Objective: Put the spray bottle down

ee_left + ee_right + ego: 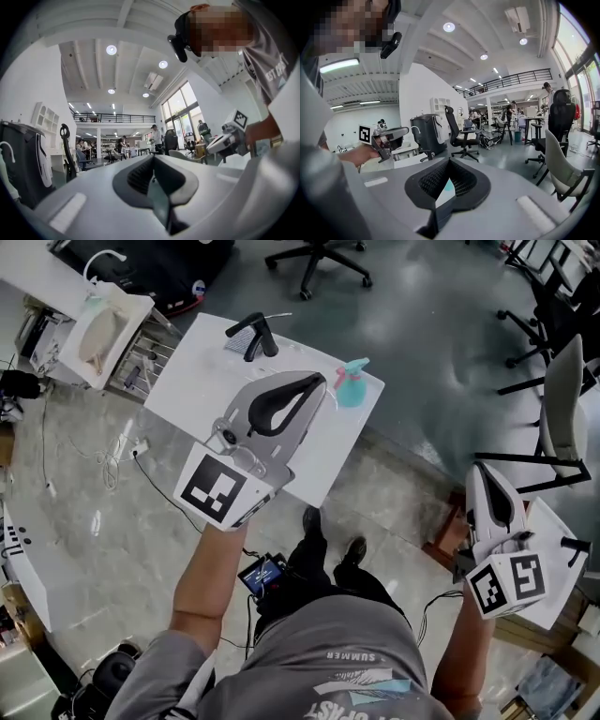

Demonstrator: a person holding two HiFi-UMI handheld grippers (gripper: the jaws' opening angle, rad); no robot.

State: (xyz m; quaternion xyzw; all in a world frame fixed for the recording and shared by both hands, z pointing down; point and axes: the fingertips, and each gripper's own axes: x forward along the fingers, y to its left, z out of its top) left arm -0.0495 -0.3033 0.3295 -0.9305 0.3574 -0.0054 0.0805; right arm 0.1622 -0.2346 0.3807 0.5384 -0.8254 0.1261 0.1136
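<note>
Now, the teal spray bottle (pixel 352 385) sits on the white table (pixel 202 381), near its right edge; what it holds cannot be told. At the far left, a white bin (pixel 131 307) carries a pale, rounded thing too unclear to name. Your left gripper (pixel 321 382) hangs over the table, jaws clenched together on nothing, its tip just beside the bottle but apart from it. Your right gripper (pixel 480 471), likewise closed and empty, is well apart from the bottle, off to the right.
</note>
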